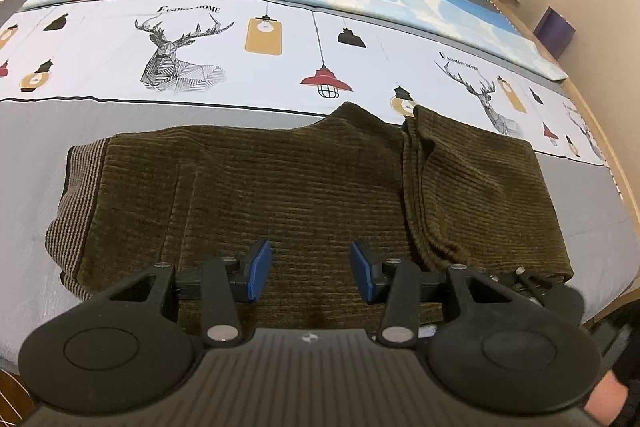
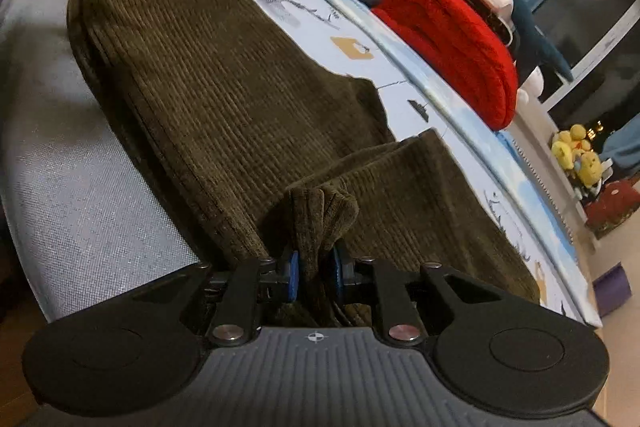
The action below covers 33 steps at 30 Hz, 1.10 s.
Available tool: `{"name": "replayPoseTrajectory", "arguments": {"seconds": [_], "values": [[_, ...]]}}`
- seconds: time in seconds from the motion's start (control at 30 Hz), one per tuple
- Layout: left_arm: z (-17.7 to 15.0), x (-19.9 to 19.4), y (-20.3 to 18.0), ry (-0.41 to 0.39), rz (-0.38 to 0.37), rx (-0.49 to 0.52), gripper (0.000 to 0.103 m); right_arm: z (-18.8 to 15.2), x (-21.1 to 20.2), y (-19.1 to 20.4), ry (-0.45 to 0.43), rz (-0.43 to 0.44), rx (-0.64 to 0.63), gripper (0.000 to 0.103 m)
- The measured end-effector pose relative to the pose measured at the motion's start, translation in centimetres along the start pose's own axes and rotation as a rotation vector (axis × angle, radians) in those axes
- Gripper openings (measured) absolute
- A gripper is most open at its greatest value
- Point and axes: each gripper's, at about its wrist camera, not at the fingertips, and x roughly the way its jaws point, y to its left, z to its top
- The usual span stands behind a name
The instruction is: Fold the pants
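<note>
Right hand-held gripper (image 2: 314, 273): nearest the lens in its own view, its blue pads pinch a bunched wad of olive corduroy, an end of the pants (image 2: 224, 99) gathered from the leg side. Left hand-held gripper (image 1: 311, 273): jaws spread, nothing between the pads, poised just above the near edge of the garment around mid-length.

Location of the pants: flat on the bed (image 1: 36, 187), on the grey band of the cover, near the front edge. The striped waistband (image 1: 76, 203) lies to the left in the left wrist view; the right portion is already doubled over, with a raised crease.

Governing relation: the long axis runs side to side across the left gripper's view and away from the right gripper toward the waistband. The right hand holds the free end; judged next, it carries that end along the axis toward the waistband, while the left is placed to steady the middle.
</note>
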Motion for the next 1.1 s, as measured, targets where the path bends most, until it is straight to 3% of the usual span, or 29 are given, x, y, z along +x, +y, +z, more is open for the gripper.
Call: {"name": "replayPoseTrajectory", "arguments": {"seconds": [0.2, 0.27, 0.33, 0.4, 0.5, 0.57, 0.67, 0.8, 0.83, 0.87, 0.97, 1.03, 1.1], "values": [[0.5, 0.6, -0.5, 0.001, 0.001, 0.009, 0.049, 1.9, -3.3, -1.5, -0.083, -0.075, 0.039, 0.016], [0.5, 0.9, -1.0, 0.006, 0.0, 0.019, 0.049, 0.9, -3.3, -0.1, -0.106, -0.043, -0.037, 0.016], [0.5, 1.1, -1.4, 0.014, 0.0, 0.029, 0.049, -1.2, -2.0, 2.1, -0.037, 0.029, -0.181, 0.017], [0.3, 1.4, -1.7, 0.025, 0.0, 0.037, 0.049, -2.5, -2.5, 3.0, -0.065, 0.001, -0.265, 0.019], [0.2, 1.9, -1.9, 0.038, 0.007, 0.05, 0.049, -1.9, -3.9, 1.0, -0.06, 0.055, -0.142, 0.022], [0.2, 2.1, -2.0, 0.042, 0.015, 0.049, 0.049, -1.3, -5.1, -0.5, -0.105, 0.07, -0.039, 0.04], [0.1, 2.5, -2.3, 0.05, 0.026, 0.05, 0.049, -0.7, -5.5, -1.9, -0.165, 0.077, 0.06, 0.051], [0.0, 3.3, -3.2, 0.069, 0.04, 0.073, 0.049, -0.5, -3.3, -2.2, -0.111, 0.124, 0.12, 0.05], [0.0, 3.5, -3.3, 0.074, 0.043, 0.073, 0.049, -0.7, -2.5, -2.2, -0.075, 0.183, 0.136, 0.034], [0.1, 3.7, -3.5, 0.078, 0.046, 0.072, 0.049, -1.0, -2.2, -1.6, -0.049, 0.241, 0.129, 0.031], [0.5, 4.4, -4.5, 0.086, 0.052, 0.072, 0.049, -1.3, -2.9, -1.6, -0.073, 0.261, 0.027, 0.03], [1.0, 4.9, -5.4, 0.087, 0.05, 0.073, 0.049, -1.3, -3.5, -3.4, -0.071, 0.322, 0.07, 0.028], [1.5, 5.5, -6.5, 0.088, 0.045, 0.077, 0.049, -1.7, -4.6, -5.9, -0.091, 0.318, 0.173, 0.028]]}}
